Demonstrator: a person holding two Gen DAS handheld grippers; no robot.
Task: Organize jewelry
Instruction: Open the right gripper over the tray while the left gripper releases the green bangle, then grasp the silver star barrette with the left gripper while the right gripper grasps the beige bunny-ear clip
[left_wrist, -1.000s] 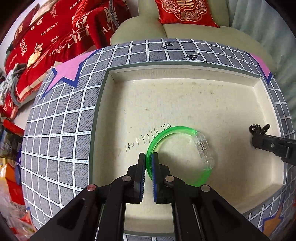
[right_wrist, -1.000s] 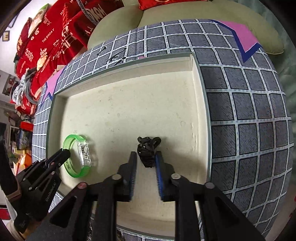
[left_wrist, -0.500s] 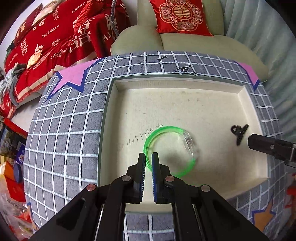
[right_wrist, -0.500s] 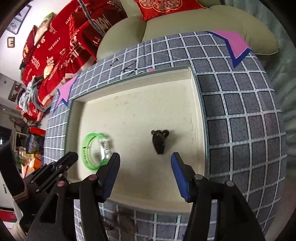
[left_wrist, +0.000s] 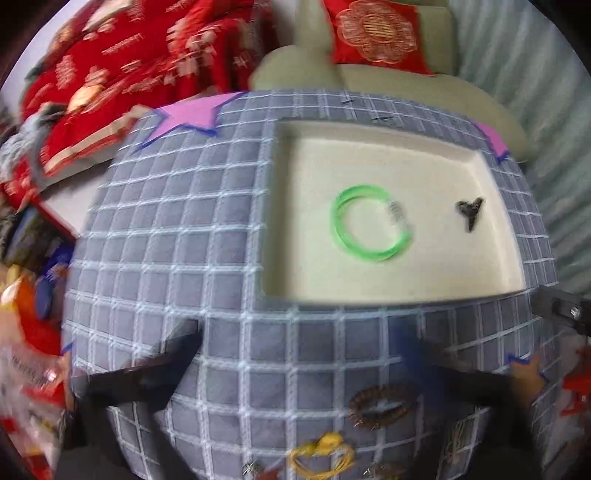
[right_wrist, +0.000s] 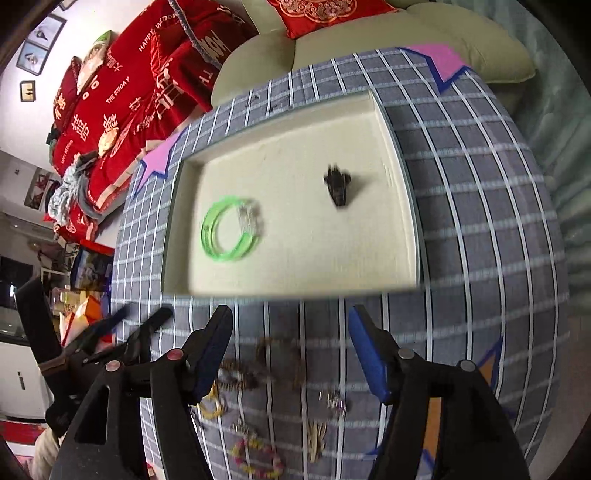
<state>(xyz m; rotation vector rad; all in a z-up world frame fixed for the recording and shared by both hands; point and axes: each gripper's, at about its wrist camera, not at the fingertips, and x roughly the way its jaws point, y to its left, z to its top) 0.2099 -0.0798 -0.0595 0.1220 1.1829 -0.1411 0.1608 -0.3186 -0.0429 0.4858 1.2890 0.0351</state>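
Two items in tray | bracelet, clip blurred

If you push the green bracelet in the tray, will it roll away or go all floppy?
Probably not. The green bracelet lies flat on the tray floor, so a push should slide it, not roll it. It keeps a neat round hoop with a clear clasp, so it looks stiff plastic, likely light and perhaps slippery to pinch.

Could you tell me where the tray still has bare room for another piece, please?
The cream tray is bare along its far wall, behind the green bangle and black hair clip, between those two, and along its near edge. The checked cloth is clear right of the tray; its near strip, with beaded bracelets, is crowded.
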